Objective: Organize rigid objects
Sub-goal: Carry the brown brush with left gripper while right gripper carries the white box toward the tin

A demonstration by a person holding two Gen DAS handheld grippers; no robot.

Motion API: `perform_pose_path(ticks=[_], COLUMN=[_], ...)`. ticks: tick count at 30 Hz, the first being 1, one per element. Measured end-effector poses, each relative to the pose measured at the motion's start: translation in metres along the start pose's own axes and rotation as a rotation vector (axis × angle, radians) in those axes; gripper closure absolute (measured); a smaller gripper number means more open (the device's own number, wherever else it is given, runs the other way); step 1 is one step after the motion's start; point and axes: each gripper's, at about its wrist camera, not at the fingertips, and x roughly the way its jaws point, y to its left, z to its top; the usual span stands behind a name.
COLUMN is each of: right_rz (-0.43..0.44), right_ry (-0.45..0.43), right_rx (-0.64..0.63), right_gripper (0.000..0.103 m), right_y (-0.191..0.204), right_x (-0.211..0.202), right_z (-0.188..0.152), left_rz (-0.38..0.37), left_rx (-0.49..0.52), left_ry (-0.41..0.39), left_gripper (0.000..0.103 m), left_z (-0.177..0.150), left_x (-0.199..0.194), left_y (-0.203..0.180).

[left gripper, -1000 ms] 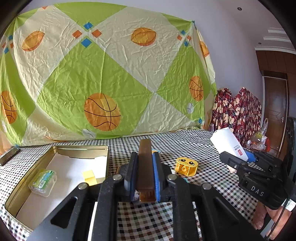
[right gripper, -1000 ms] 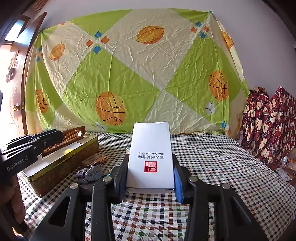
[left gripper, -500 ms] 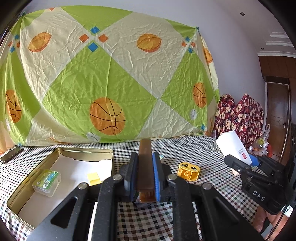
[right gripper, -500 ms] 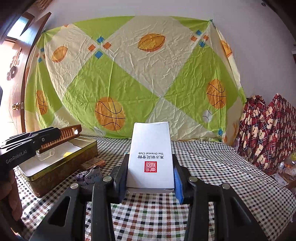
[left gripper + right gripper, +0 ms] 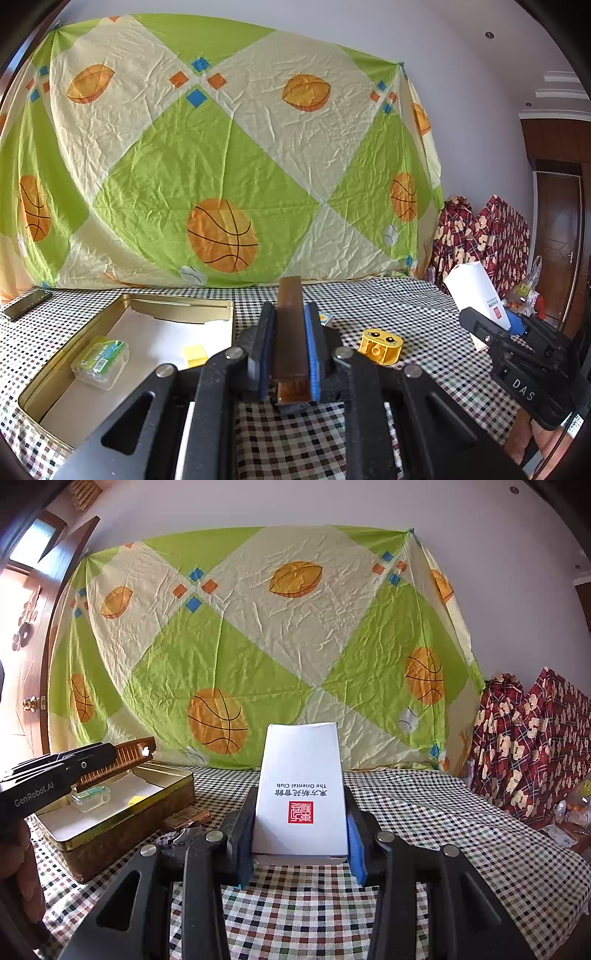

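Leftmost, on the checkered counter (image 5: 413, 314): a dark phone (image 5: 26, 303) near the far edge. Next, an open gold tin (image 5: 44, 373), holding a small clear box with a green label (image 5: 100, 356) and a yellow block (image 5: 194, 355), apart from each other on its white liner. Then the left gripper (image 5: 289, 352), jaws narrow and clamped on a brown comb (image 5: 290, 325) — long axis running straight forward along the fingers, far end aimed at the basketball sheet (image 5: 221, 166) on the wall, near end tucked between the blue pads (image 5: 309, 360). From the right wrist view, comb (image 5: 118, 760) seen side-on above the tin (image 5: 122, 823), teeth downward, tip slightly raised. Just right of the left gripper, on the counter: a yellow toy brick with a face (image 5: 380, 345). Farther right, the right gripper (image 5: 300, 823), jaws set wider and closed on a white carton (image 5: 301, 786) — long axis forward along the fingers, printed face up, lettering upside down to the camera, red seal nearest the jaws. In the left wrist view, same carton (image 5: 474, 291) tilted up and leftward. Far right — red patterned fabric (image 5: 535, 746).
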Motion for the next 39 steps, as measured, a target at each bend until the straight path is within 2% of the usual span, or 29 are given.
perform_pose_path(ticks=[14, 39], right_rz=[0.066, 0.203], right_ry=[-0.005, 0.003], right_rx=[0.028, -0.022], right_gripper=[0.06, 0.06], right_y=[0.019, 0.078], right_x=[-0.002, -0.003], right_z=[0.0, -0.003], left_rz=[0.026, 0.071], left_rx=[-0.017, -0.062], left_ry=[-0.017, -0.015], left_gripper=[0.089, 0.089], left_z=[-0.001, -0.001], left_x=[-0.012, -0.028], left_y=[0.018, 0.054])
